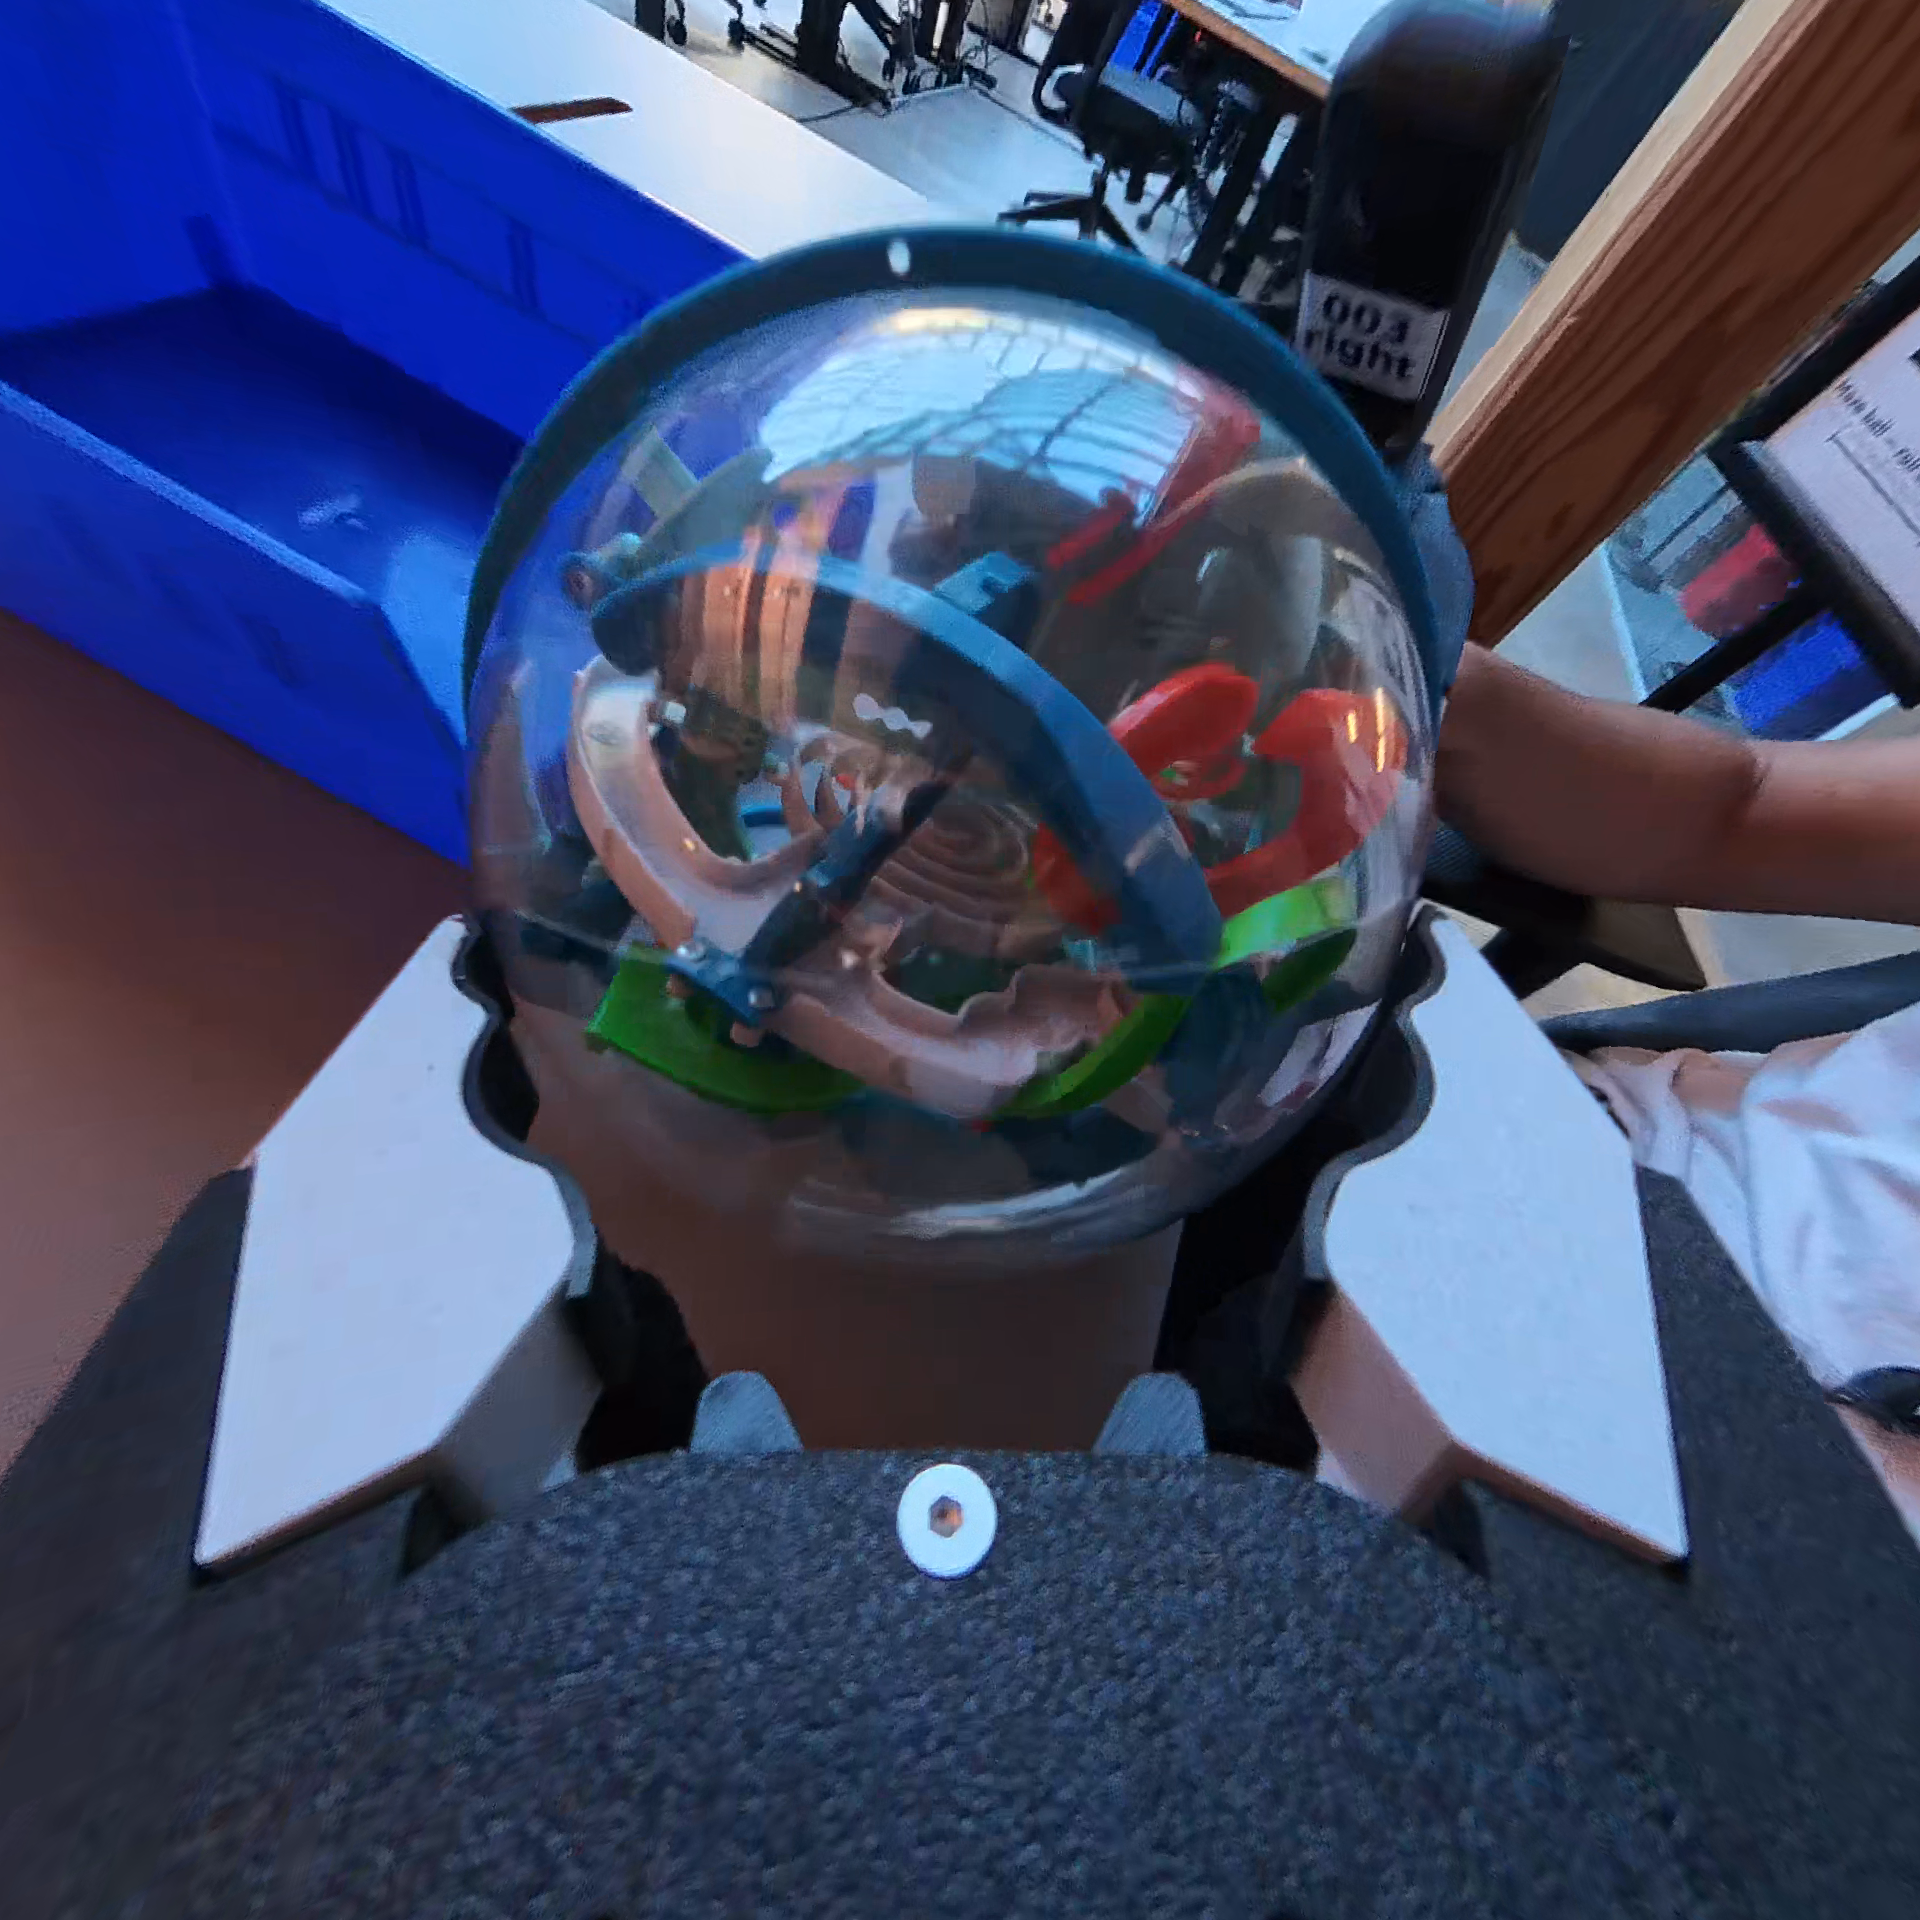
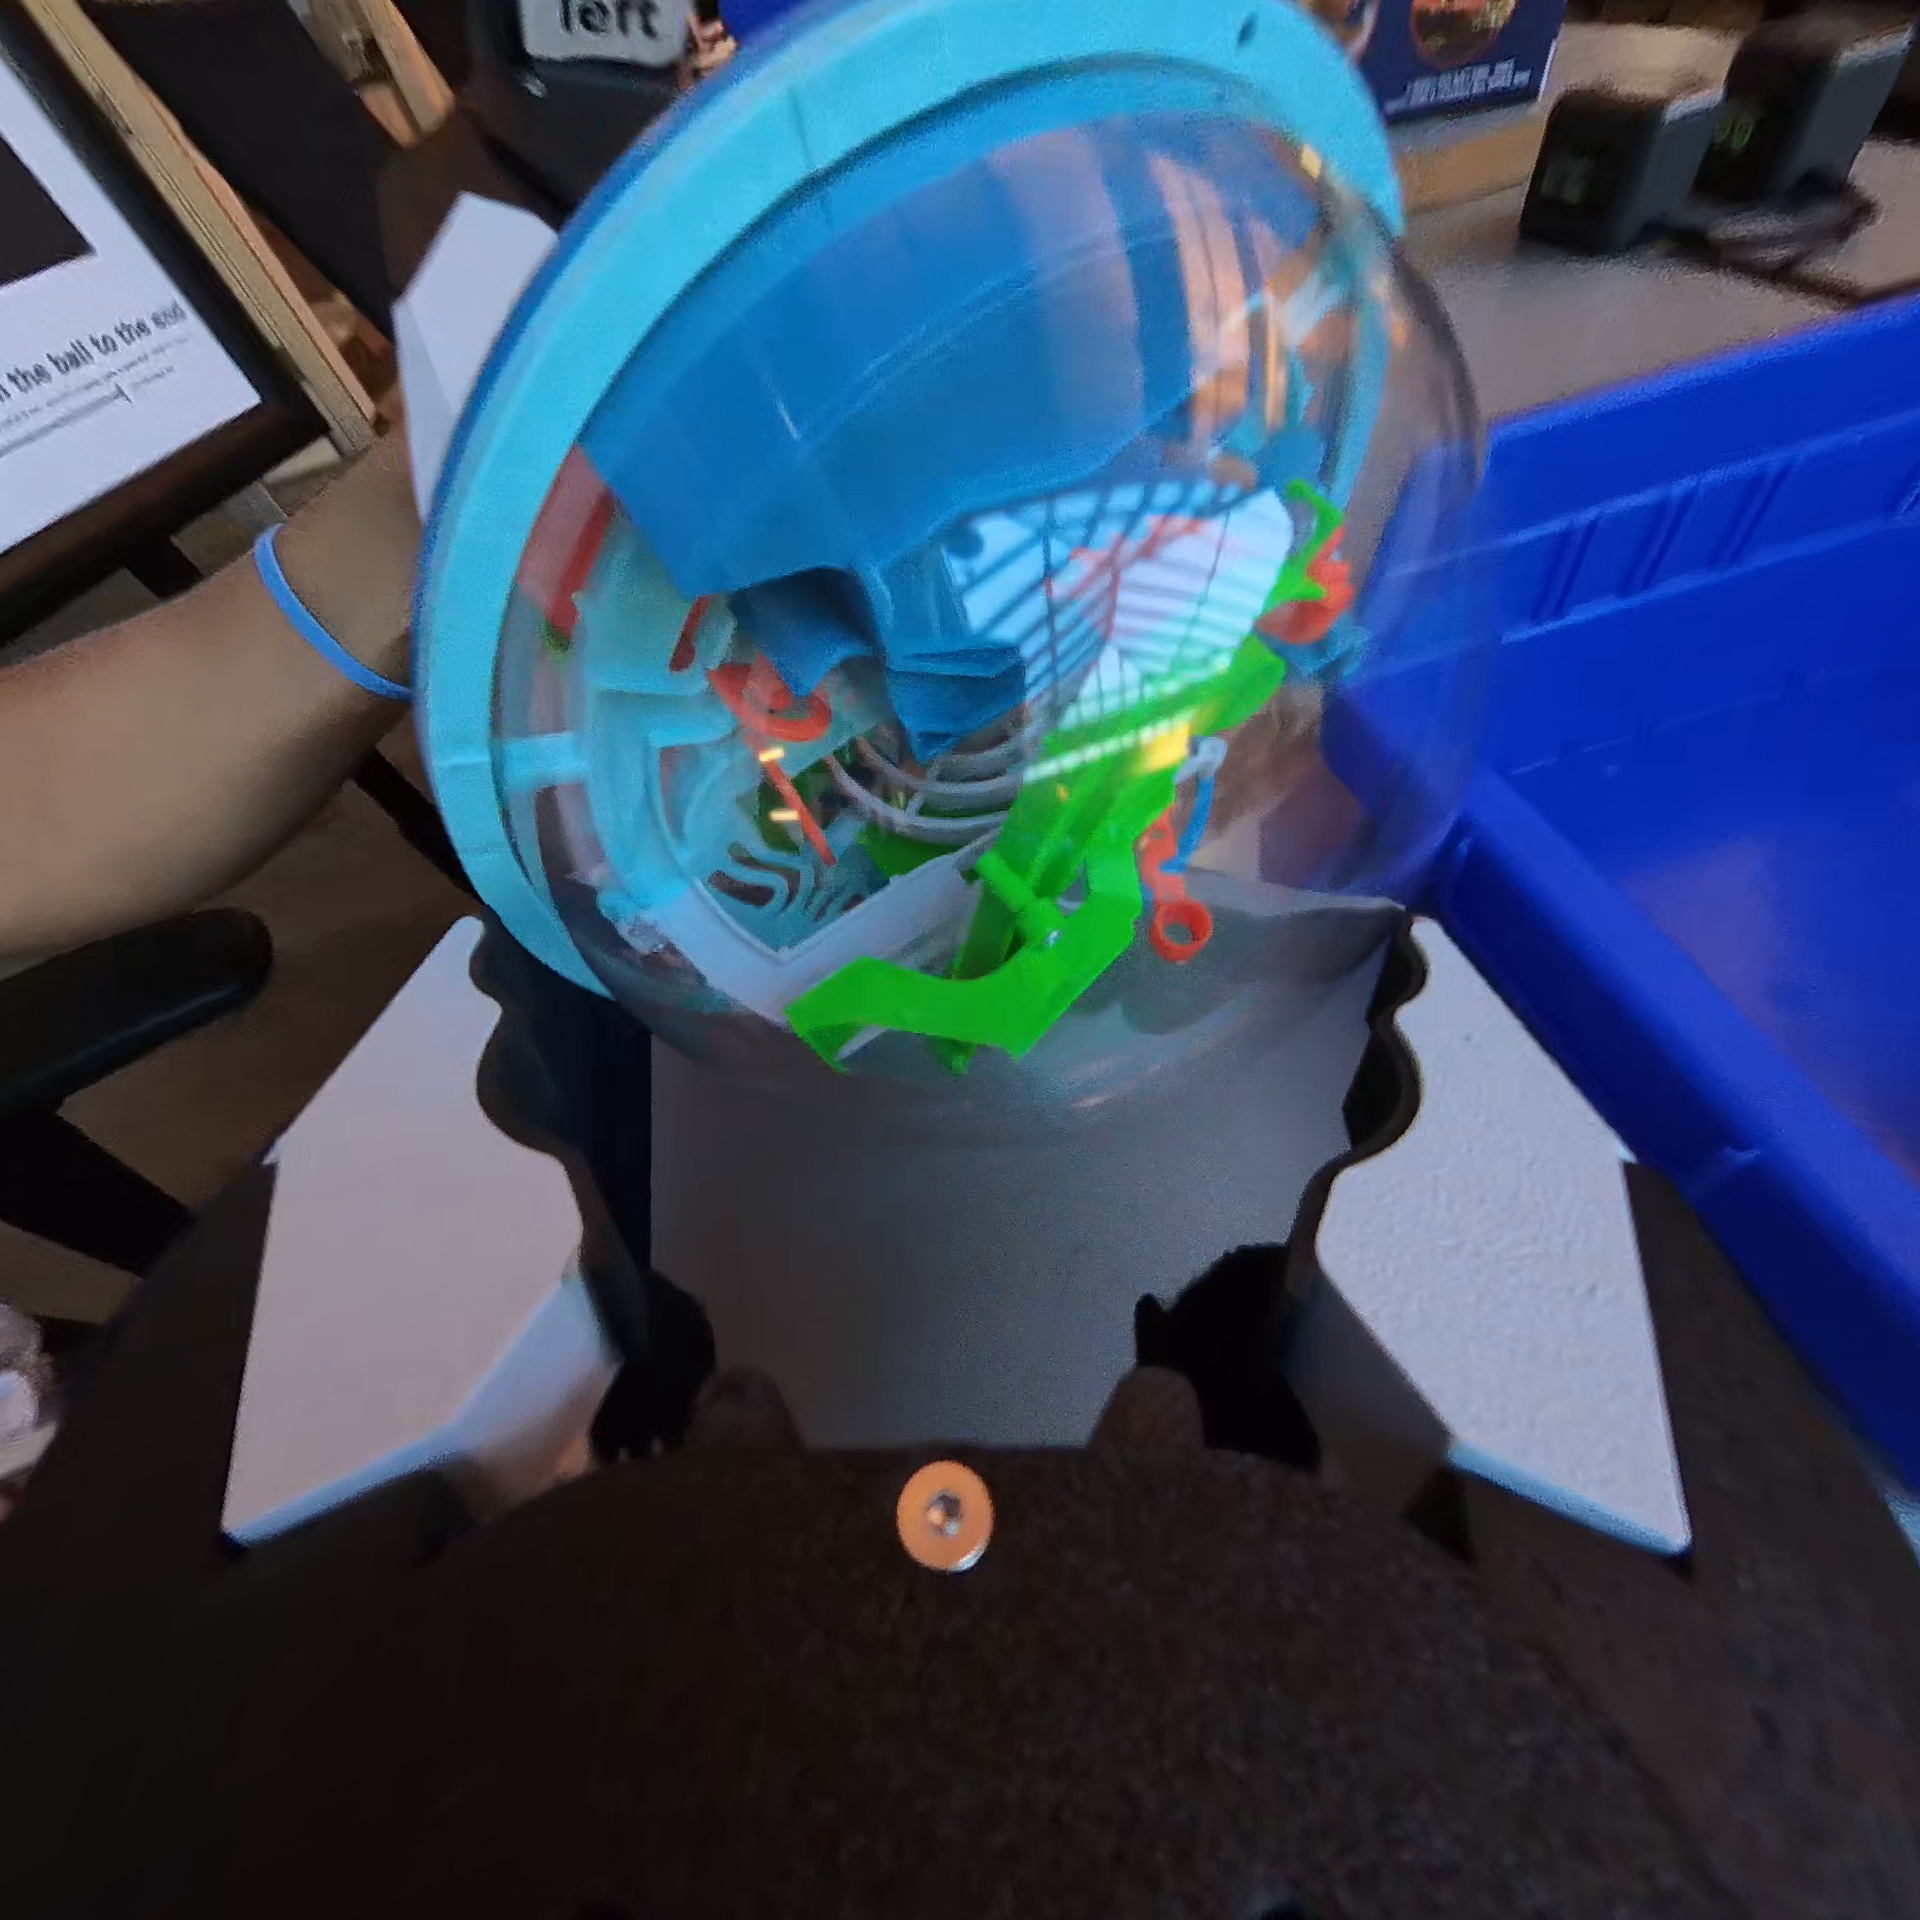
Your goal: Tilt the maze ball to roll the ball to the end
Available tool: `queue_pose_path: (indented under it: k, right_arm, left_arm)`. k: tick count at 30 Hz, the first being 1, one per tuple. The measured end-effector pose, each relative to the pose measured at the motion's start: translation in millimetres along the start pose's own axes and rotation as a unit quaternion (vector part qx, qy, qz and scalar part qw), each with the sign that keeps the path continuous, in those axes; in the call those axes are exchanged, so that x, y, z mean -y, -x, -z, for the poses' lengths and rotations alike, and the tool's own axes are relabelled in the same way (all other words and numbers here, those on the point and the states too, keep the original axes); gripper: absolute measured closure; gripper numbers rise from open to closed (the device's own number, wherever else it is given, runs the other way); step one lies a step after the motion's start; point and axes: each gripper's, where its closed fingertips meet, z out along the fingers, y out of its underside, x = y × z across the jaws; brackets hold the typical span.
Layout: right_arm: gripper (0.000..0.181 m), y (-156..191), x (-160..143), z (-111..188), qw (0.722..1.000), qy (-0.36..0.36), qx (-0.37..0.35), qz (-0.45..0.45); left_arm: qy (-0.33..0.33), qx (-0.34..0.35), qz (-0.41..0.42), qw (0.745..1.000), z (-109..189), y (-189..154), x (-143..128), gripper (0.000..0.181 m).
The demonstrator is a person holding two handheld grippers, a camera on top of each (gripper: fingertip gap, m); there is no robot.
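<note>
The maze ball [image 1: 935,727] is a clear sphere with a blue ring around it and green, red and pale tracks inside. It is held up in the air between my two grippers, tilted, with the ring slanting in the right wrist view [image 2: 935,582]. My left gripper [image 1: 951,935] has its jaws wide apart, and its fingertips [image 1: 436,997] cup the ball's lower sides. My right gripper [image 2: 940,935] cups the opposite side the same way. Each gripper shows behind the ball in the other's view: the right one [image 1: 1434,208] and the left one [image 2: 582,62]. I cannot make out the small ball inside.
A blue plastic bin [image 1: 260,468] stands beside the ball on the brown table [image 1: 156,935]; it also shows in the right wrist view [image 2: 1714,675]. A person's forearms [image 1: 1610,790] [image 2: 156,748] reach in. A wooden post [image 1: 1714,260] and a framed sign [image 2: 83,312] stand nearby.
</note>
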Motion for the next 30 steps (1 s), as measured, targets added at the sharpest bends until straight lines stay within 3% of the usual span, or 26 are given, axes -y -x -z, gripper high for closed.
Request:
queue_pose_path:
  k: [5, 9, 13, 17, 23, 26, 30]
  right_arm:
    - [0.027, 16, 22, 24, 0.997, 0.018, -0.020, 0.072]
    - [0.027, 15, 14, 26, 0.995, 0.045, -0.018, 0.084]
    - [0.027, 14, 21, 26, 0.997, 0.013, -0.012, 0.079]
    - [0.035, 14, 31, 29, 0.999, -0.018, 0.005, 0.051]
    - [0.041, 12, 24, 25, 0.999, -0.014, 0.030, 0.021]
    - [0.041, 13, 19, 17, 0.999, -0.008, 0.038, 0.020]
    - [0.034, 11, 20, 16, 0.999, -0.021, 0.030, 0.023]
  left_arm:
    - [-0.032, -0.054, 0.017, 0.998, -8, -23, -14, 0.023]
    - [0.004, -0.068, 0.025, 0.997, -18, -23, -33, 0.022]
    - [0.023, -0.077, 0.031, 0.996, -18, -22, -42, 0.025]
    - [0.032, -0.039, 0.006, 0.999, -12, -12, -45, 0.023]
    - [0.006, 0.007, -0.055, 0.998, 13, -9, -17, 0.023]
    - [0.022, 0.032, -0.092, 0.995, 10, -10, -8, 0.022]
    - [0.030, 0.016, -0.063, 0.997, -1, -9, -8, 0.022]
